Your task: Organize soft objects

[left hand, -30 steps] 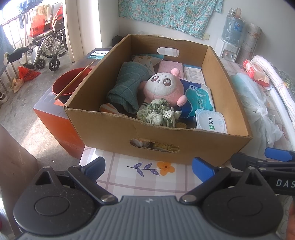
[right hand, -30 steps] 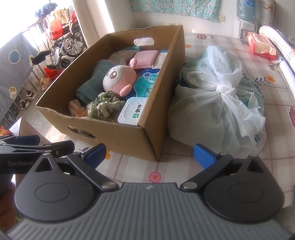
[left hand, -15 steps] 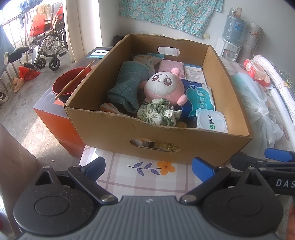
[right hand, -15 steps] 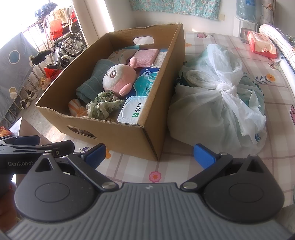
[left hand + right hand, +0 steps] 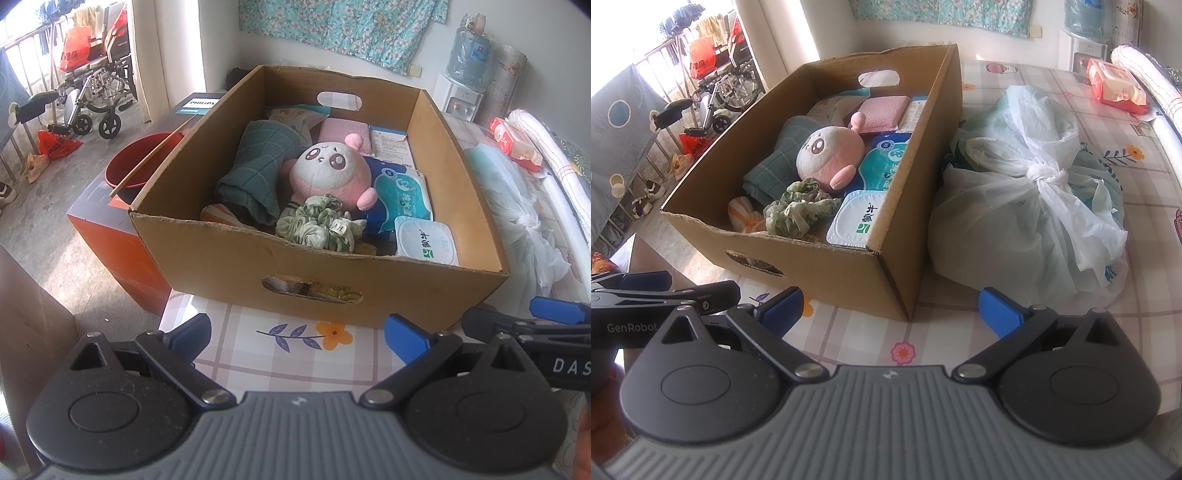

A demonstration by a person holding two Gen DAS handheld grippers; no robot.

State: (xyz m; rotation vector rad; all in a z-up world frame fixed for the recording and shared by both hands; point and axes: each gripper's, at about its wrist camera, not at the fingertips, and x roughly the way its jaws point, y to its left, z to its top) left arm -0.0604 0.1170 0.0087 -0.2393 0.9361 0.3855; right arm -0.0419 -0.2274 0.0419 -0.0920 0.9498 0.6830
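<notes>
**Both claws wide and waiting, box dead ahead**

While both grippers hang low over the flowered tablecloth [image 5: 258, 354], nothing is clamped yet; starting at the left, the left gripper [image 5: 297, 334] has its blue pads spread wide apart and bare, with the cardboard box [image 5: 332, 273] square at its twelve o'clock; inside, reading left to right, the green folded cloth [image 5: 255, 177] lies with its long axis running from near wall to far wall, about eleven o'clock; the pink plush [image 5: 330, 173] sits at the middle, the green scrunchie [image 5: 317, 229] just in front of it and closest to the near wall; the blue wipes pack [image 5: 400, 199] and white tub [image 5: 424, 242] sit at one o'clock; moving right, the right gripper [image 5: 888, 314] is equally spread and empty, and from it the box falls off to eleven o'clock, with the knotted plastic bag [image 5: 1027, 206] at one o'clock, touching the box's side; so by my read the left claw has the straighter line to the scrunchie, the right to the bag.
</notes>
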